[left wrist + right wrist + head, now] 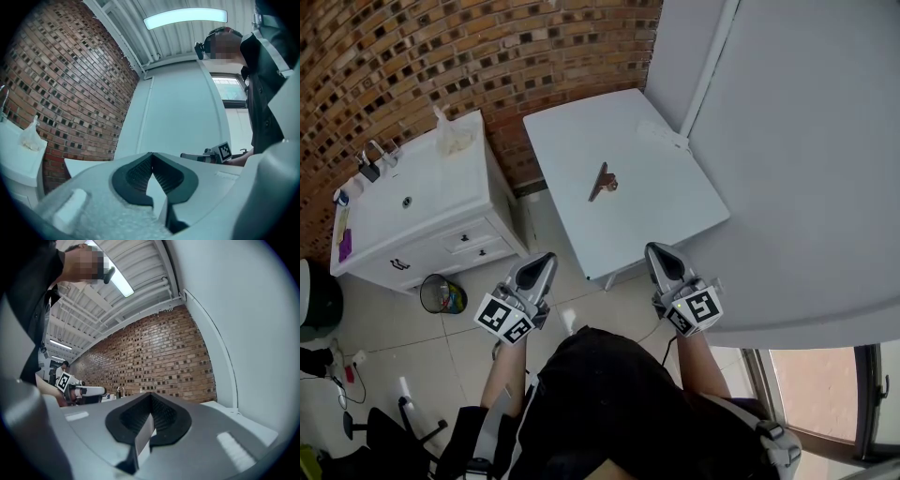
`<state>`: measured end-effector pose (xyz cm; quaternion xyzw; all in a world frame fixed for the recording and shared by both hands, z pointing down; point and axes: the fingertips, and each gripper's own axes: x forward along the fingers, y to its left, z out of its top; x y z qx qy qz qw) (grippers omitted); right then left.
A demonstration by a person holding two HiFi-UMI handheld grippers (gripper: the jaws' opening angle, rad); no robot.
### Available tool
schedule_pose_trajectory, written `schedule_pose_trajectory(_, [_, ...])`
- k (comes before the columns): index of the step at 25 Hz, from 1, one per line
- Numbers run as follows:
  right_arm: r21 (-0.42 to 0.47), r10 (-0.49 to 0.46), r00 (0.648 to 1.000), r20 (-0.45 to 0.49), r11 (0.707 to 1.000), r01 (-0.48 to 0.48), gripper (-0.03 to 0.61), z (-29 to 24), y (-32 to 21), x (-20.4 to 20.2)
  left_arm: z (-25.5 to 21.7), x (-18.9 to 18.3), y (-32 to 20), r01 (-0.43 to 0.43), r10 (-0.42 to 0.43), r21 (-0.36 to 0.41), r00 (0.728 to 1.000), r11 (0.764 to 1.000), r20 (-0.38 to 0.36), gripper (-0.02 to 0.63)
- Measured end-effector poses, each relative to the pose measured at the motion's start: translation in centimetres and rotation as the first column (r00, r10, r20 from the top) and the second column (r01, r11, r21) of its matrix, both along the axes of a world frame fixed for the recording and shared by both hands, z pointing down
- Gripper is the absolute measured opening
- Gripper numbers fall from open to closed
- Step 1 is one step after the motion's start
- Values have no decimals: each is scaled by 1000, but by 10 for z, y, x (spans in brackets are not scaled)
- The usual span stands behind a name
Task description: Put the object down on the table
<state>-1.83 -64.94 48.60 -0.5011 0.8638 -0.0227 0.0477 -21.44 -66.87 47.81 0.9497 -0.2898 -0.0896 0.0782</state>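
A small brown clip-like object (602,181) lies near the middle of the white table (666,206), with nothing touching it. Both grippers hang short of the table's near edge, above the floor and close to the person's body. My left gripper (546,259) points toward the table's near left corner, and its jaws meet at the tips with nothing between them (151,154). My right gripper (657,249) sits by the near right part of the table; its jaws are shut and empty too (151,395). Each gripper view looks up at walls and ceiling, so the object is hidden there.
A white cabinet (422,206) with a sink and tap stands left of the table against the brick wall (441,56). A small waste bin (442,293) sits on the floor before it. A white wall (806,141) borders the table's right side.
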Motion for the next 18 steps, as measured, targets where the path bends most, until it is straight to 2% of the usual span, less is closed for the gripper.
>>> schedule_pose_trajectory(18, [-12,13,1000,-3,1000,-13,5,4,14,2,4,-1,12,-8,8,-3,1000,1000,5,0])
